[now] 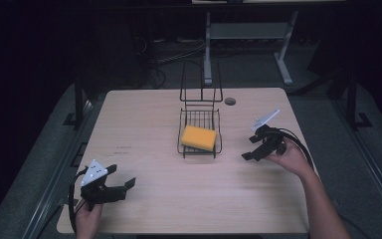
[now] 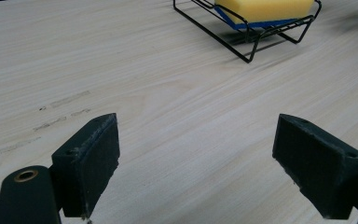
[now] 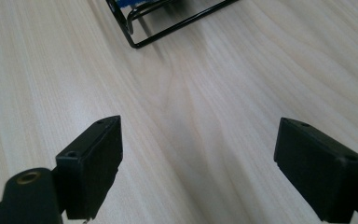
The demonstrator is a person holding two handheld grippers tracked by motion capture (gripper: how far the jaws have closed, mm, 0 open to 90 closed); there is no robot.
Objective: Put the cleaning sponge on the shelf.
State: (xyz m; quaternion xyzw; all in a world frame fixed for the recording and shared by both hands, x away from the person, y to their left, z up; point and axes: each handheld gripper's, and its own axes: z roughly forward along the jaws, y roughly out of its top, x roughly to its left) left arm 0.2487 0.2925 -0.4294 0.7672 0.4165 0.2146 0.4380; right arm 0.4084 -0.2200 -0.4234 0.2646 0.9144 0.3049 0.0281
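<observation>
Yellow sponge point(image 1: 198, 138) lies in wire rack point(image 1: 216, 148), mid counter point(image 1: 144, 114). Right gripper point(image 1: 248, 148) just beside rack, left gripper point(image 1: 122, 177) well apart; both fingers spread, empty. Likely approach step; next, reach in, pinch sponge.

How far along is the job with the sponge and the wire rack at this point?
Looks done: the yellow sponge lies in the black wire rack at mid-table. In hand: nothing. The left gripper sits near the table's front left corner and the right gripper sits just right of the rack, both with fingers spread over bare wood. Left: probably little, unless the sponge is about to be taken out.
</observation>
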